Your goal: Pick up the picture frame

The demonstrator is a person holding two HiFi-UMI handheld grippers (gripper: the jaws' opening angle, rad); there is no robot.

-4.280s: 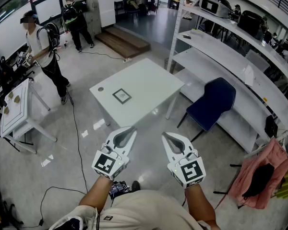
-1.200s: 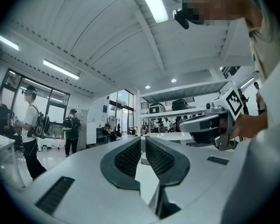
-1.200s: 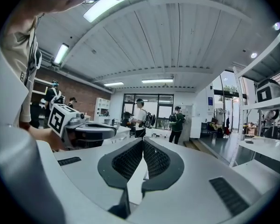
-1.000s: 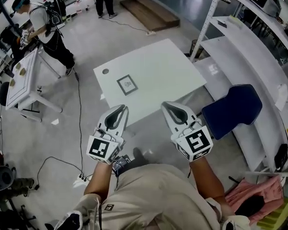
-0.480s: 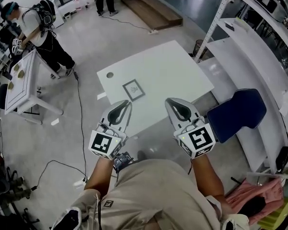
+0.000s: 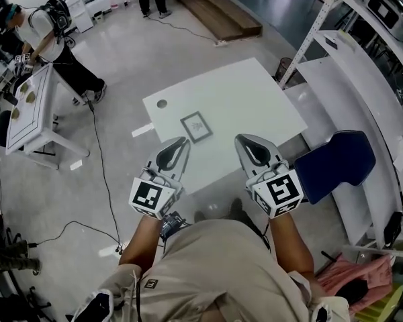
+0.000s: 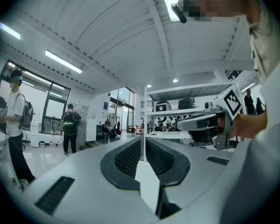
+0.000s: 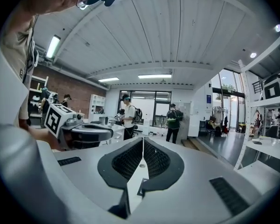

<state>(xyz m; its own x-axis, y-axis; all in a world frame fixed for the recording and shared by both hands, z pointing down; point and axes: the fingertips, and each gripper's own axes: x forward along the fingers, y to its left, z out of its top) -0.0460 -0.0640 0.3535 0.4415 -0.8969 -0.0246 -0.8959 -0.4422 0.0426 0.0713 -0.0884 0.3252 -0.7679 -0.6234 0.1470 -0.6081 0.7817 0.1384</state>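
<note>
A small dark-edged picture frame (image 6: 197, 127) lies flat near the middle of the white table (image 6: 255, 106), seen in the head view. Both grippers hover at the table's near edge, short of the frame. My left gripper (image 6: 184, 140) is just below and left of it; my right gripper (image 6: 239, 138) is below and right. In the left gripper view the jaws (image 7: 143, 143) are pressed together with nothing between them. The right gripper view shows the same, jaws (image 8: 142, 141) closed and empty. Neither gripper touches the frame.
A blue chair (image 6: 332, 163) stands right of the table, with white shelving (image 6: 363, 79) behind it. Another white table (image 6: 27, 109) and a person (image 6: 47, 32) are at far left. A black cable (image 6: 104, 173) runs on the floor. The table has a round hole (image 6: 162, 103).
The table and frame have drawn nearer to both grippers as I stepped up to it. The frame now sits just beyond the fingertips. Both grippers stayed shut.
</note>
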